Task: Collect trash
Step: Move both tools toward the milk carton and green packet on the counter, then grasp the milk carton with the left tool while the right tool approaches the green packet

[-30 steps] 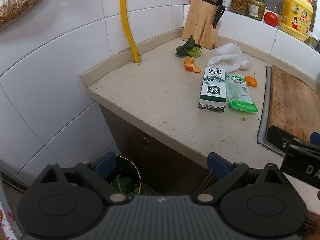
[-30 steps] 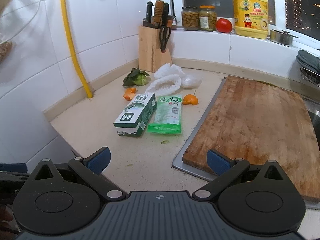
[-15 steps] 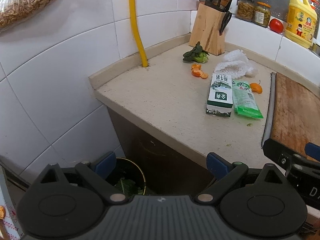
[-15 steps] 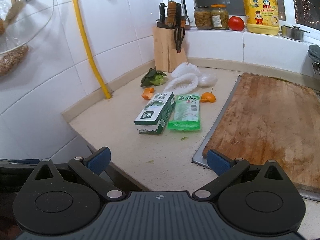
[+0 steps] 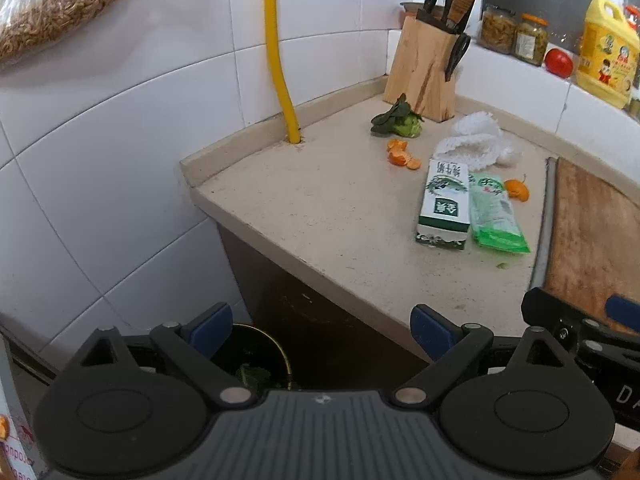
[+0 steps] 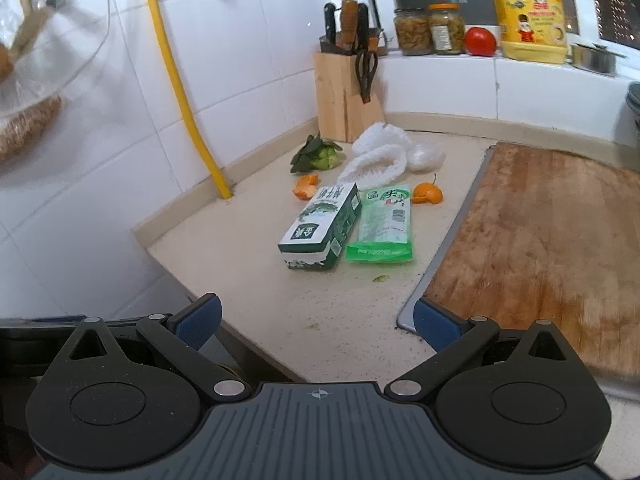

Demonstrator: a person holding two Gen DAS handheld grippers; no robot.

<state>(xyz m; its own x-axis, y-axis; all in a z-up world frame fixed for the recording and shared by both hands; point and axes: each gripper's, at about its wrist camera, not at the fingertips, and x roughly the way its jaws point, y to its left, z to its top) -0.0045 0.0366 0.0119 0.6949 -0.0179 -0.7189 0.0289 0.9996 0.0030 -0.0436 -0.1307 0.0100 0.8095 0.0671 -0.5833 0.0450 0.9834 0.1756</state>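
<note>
Left tongs point(image 5: 320, 330) spread wide and empty, hanging off the counter point(image 5: 320, 216) edge above a dark trash bin point(image 5: 260, 356) with green leaves inside. Right tongs point(image 6: 316, 320) also spread wide, gripping nothing, poised over the counter's near edge, well short of the milk carton point(image 6: 322, 228)

Trash grouped around the green-and-white milk carton lying on its side mid-counter:
- touching its right side, a flat green plastic wrapper point(image 6: 382, 226)
- just beyond its far end, orange peel point(image 6: 306, 188) to the left and another peel piece point(image 6: 428, 193) past the wrapper's far right corner
- behind it, white foam fruit netting point(image 6: 380, 158) with a clear crumpled bag point(image 6: 426, 158) alongside
- farther back and left, a vegetable stub with dark green leaves point(image 6: 318, 156), just in front of the wooden knife block point(image 6: 344, 96)
- near its front right, a small green scrap point(image 6: 380, 279) on the bare counter

Right of the carton and wrapper, a worn wooden cutting board point(image 6: 540, 240). Left of the carton, a yellow pipe point(image 6: 180, 92) running down the tiled wall into the counter. On the ledge behind the knife block: two jars point(image 6: 430, 30), a tomato point(image 6: 480, 41), a yellow detergent jug point(image 6: 528, 12)
</note>
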